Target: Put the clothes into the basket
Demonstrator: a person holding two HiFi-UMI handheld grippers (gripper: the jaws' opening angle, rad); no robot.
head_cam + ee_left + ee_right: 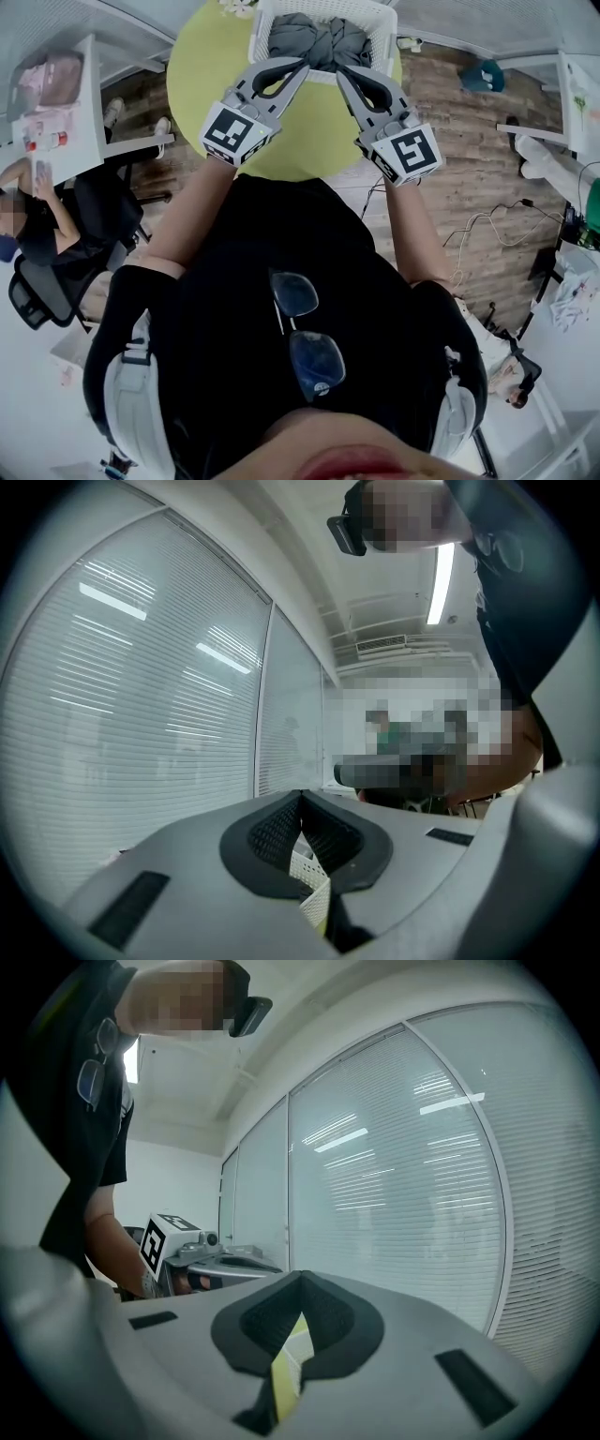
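Grey clothes lie bunched inside a white lattice basket on a round yellow-green table. My left gripper and right gripper are held side by side in front of the basket, both pointing at it. Each is shut with its tips meeting and nothing between them. In the left gripper view the left gripper is shut, and a strip of the basket shows below the tips. The right gripper view has the right gripper shut, with the table showing beneath and the left gripper's marker cube beside it.
A person sits on a black office chair at the left beside a white desk. Cables trail over the brick-pattern floor at the right. Windows with blinds fill the space ahead in both gripper views.
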